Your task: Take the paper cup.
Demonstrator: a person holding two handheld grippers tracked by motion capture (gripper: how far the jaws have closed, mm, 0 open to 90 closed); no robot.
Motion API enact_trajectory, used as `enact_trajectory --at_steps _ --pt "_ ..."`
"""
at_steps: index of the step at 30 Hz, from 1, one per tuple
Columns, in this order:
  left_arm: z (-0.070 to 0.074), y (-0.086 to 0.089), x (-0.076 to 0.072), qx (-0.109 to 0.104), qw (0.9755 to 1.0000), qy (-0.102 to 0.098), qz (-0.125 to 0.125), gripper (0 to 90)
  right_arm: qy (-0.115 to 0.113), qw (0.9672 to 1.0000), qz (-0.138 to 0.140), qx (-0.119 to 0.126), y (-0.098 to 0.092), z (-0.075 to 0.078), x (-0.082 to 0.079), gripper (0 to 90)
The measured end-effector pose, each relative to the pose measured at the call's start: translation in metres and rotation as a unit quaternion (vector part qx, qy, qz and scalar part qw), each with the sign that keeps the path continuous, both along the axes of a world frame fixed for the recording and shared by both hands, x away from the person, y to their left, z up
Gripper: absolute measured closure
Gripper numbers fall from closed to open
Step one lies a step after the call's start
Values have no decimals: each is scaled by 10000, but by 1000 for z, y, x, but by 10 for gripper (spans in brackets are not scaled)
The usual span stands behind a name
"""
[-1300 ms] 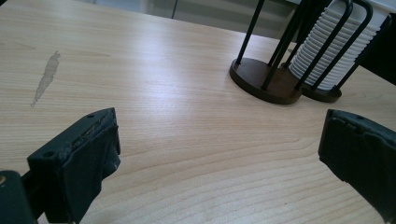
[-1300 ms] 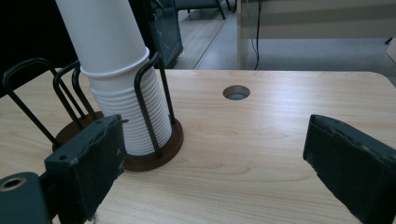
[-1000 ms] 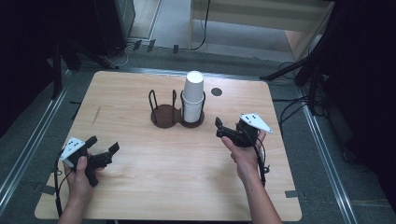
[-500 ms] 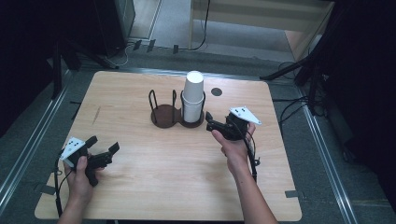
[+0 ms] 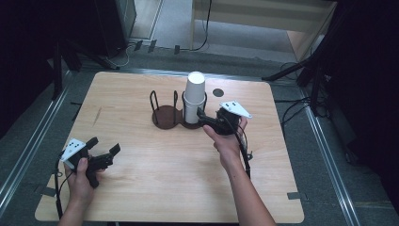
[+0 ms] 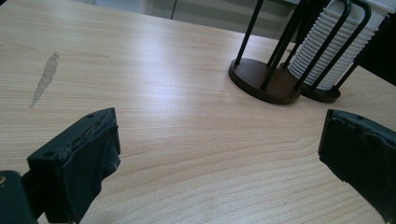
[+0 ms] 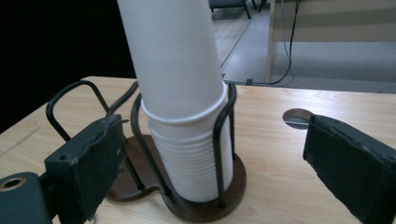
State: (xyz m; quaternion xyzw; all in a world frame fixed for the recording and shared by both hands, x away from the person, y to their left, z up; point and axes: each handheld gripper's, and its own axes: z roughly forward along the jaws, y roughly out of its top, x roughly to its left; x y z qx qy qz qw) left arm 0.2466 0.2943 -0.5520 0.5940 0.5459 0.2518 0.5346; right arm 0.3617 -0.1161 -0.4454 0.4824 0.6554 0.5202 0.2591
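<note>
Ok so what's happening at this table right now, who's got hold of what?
A person holds a gripper in each hand at a wooden table. The right gripper is open and up against the stack of white cups standing in the right bay of a dark two-bay wire holder, jaws on either side but nothing gripped yet. The left gripper is open near the front left corner, holding nothing.

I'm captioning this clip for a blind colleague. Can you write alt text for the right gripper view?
A tall stack of white paper cups stands in one ring of a black wire cup holder on a dark brown base, framed between the open black jaws of the right gripper. The holder's other ring is empty, and all sits on a light wooden table.
</note>
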Motion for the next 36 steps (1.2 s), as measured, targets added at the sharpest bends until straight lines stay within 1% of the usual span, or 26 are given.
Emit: enact_trajectory --at_steps 2,6,7,11,12,21,26,30,31,36 --pt "0 0 0 -2 10000 2 -1 0 7 10000 36 -20 7 2 5 57" --pt "0 0 0 -5 10000 2 -1 0 1 10000 71 -36 14 3 9 57" --pt "0 0 0 -7 10000 1 -3 0 -15 9999 79 -80 18 4 13 57" --pt "0 0 0 -7 10000 0 -6 0 11 9999 64 -95 24 4 18 57" --pt "0 0 0 -7 10000 0 -7 0 21 9999 55 -118 28 4 22 57" --pt "0 1 0 -22 10000 -6 -9 0 69 9998 -16 -184 40 -1 36 57" --pt "0 1 0 -24 10000 -6 -10 0 88 9999 -9 -142 44 -3 43 57" --pt "0 0 0 -27 10000 -8 -14 0 74 9999 -24 -110 49 -3 47 67" --pt "0 1 0 -28 10000 -8 -15 0 28 9999 -46 -112 50 -2 48 71" --pt "0 1 0 -41 10000 -6 -12 0 7 9998 -96 -171 57 -4 54 84"
